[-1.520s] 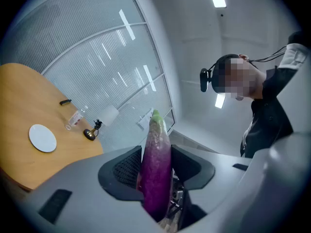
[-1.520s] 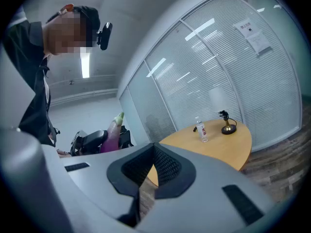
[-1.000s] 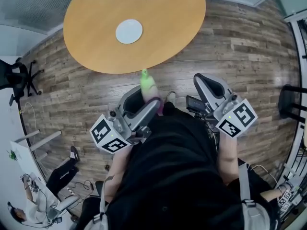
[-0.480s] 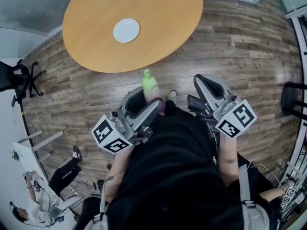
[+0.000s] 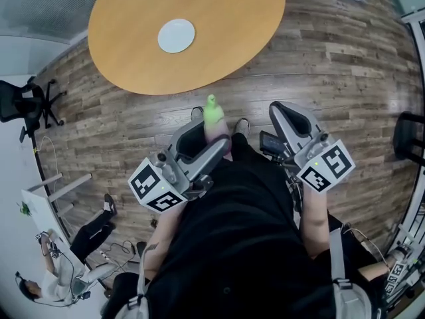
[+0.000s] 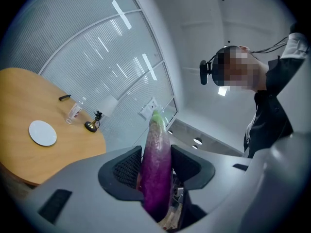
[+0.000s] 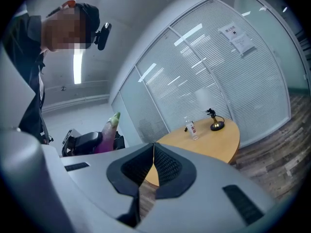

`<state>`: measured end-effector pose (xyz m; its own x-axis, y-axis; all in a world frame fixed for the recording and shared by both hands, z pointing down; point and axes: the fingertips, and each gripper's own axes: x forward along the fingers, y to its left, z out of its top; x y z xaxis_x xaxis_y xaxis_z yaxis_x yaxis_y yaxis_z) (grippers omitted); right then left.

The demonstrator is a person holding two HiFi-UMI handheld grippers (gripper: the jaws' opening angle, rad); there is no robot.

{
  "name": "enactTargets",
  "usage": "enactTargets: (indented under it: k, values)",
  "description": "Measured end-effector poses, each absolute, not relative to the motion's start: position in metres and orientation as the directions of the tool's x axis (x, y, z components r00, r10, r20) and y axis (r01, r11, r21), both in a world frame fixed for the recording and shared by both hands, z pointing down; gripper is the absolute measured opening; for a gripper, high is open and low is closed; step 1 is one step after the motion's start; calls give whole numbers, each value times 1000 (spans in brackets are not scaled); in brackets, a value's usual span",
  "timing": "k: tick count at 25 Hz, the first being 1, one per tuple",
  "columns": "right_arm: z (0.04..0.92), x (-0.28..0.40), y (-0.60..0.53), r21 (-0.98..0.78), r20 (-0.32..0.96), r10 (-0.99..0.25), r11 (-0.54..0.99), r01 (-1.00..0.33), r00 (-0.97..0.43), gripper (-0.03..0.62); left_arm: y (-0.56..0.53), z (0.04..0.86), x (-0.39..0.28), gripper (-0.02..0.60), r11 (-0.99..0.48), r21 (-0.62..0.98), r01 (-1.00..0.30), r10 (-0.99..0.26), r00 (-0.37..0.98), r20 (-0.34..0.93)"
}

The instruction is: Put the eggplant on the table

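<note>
A purple eggplant (image 6: 156,166) with a green cap sticks out forward from between the pads of my left gripper (image 6: 155,171), which is shut on it. In the head view the eggplant (image 5: 214,117) shows its green tip over the wooden floor, short of the round wooden table (image 5: 219,38); the left gripper (image 5: 202,141) holds it level. My right gripper (image 5: 292,121) hangs to the right, its jaws touching with nothing between them. In the right gripper view the right gripper (image 7: 153,164) is shut, and the eggplant (image 7: 109,132) shows at the left.
On the table lie a white plate (image 5: 176,35) and, at the far edge, a clear bottle (image 7: 191,128) and a small dark lamp-like object (image 7: 214,120). An office chair (image 5: 23,102) stands at the left. A seated person (image 5: 56,271) is at the lower left.
The left gripper with the eggplant has shifted a little forward and right, closer to the table's near edge. The right gripper has kept still.
</note>
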<state>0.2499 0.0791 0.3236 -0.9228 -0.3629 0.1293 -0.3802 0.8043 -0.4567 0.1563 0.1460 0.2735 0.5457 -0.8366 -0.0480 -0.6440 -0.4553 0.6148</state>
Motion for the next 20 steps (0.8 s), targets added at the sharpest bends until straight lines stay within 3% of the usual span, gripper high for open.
enactTargets:
  k: [20]
  values:
    - [300,146,44,-397,153,-331,842,-365,-931,17,94,274,64,202,-464,576,-673,-839,542,-44]
